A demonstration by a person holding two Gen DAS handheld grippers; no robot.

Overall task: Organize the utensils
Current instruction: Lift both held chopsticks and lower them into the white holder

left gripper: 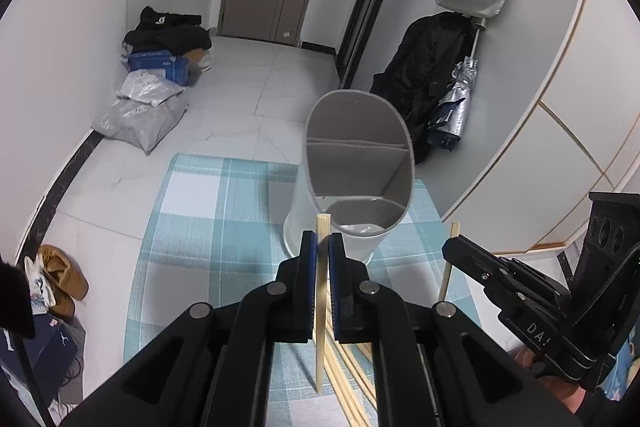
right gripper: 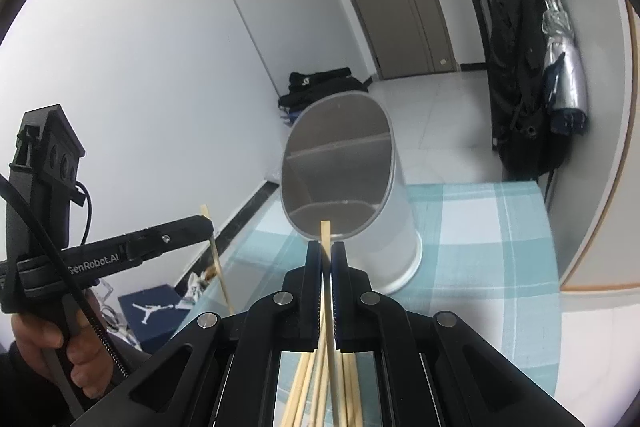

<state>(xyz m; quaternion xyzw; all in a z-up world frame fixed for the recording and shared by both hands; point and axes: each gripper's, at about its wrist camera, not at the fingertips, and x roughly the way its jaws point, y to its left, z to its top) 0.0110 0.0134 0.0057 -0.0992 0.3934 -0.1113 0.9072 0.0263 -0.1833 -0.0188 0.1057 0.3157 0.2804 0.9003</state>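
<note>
While "GenRobot.AI" marks the left claw (right gripper: pixel 206 223), both it and the right claw (right gripper: pixel 326 251) pinch chopsticks (right gripper: pixel 327 287).

We see the holder (left gripper: pixel 352 183) standing on the cloth (left gripper: pixel 208 219). Before it, each gripper (left gripper: pixel 322 242) (right gripper: pixel 326 251) holds one chopstick (left gripper: pixel 320 307) (right gripper: pixel 328 291); more chopsticks (right gripper: pixel 308 387) lie below.

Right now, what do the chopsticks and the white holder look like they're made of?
Chopsticks: probably bamboo or light wood, pale tan, matte, square-cut ends. Holder: likely plastic, smooth white outside with a soft sheen, grey dividers inside; ceramic can't be ruled out.
</note>
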